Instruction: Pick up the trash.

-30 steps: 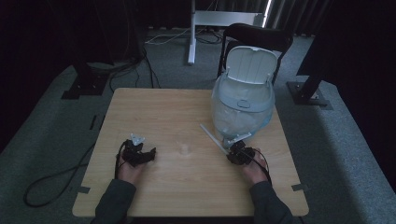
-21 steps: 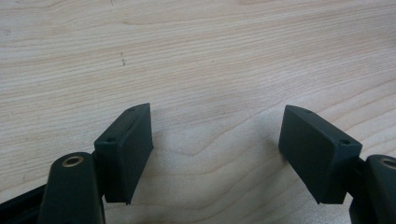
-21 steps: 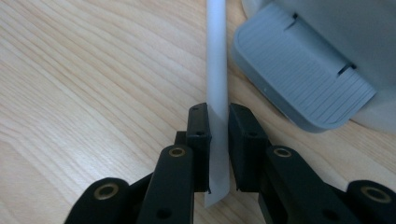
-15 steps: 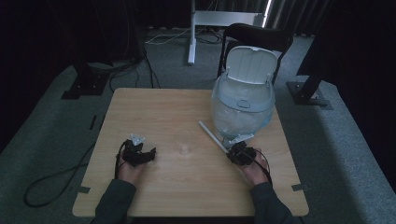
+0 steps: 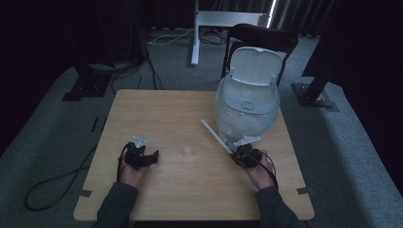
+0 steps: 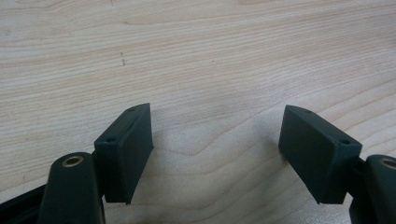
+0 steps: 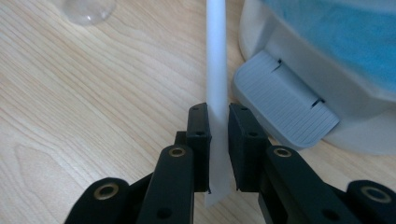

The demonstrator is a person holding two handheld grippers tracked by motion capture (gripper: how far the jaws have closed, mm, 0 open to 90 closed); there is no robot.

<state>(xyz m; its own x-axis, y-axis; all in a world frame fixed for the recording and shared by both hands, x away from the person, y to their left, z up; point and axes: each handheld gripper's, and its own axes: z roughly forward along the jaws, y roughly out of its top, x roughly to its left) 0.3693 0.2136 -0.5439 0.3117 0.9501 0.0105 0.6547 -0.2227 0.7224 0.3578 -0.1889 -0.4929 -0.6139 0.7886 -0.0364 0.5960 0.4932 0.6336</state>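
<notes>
Left claw [image 5: 142,156] rests open and empty on the bench [image 5: 171,114]. Further right, the right claw [image 5: 243,155] pinches 1 white stick [image 7: 217,60] by its near end; the stick's long axis runs away from the claw, up-left past the pedal bin [image 5: 247,109] just beside it. No readable labels.

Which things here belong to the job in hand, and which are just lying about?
In the job:
- white strip, clamped in the right claw
- pedal bin, lid up, blue liner inside

Lying about:
- left claw, open over bare table
- clear round thing
- chair behind the bin
- floor cables
</notes>
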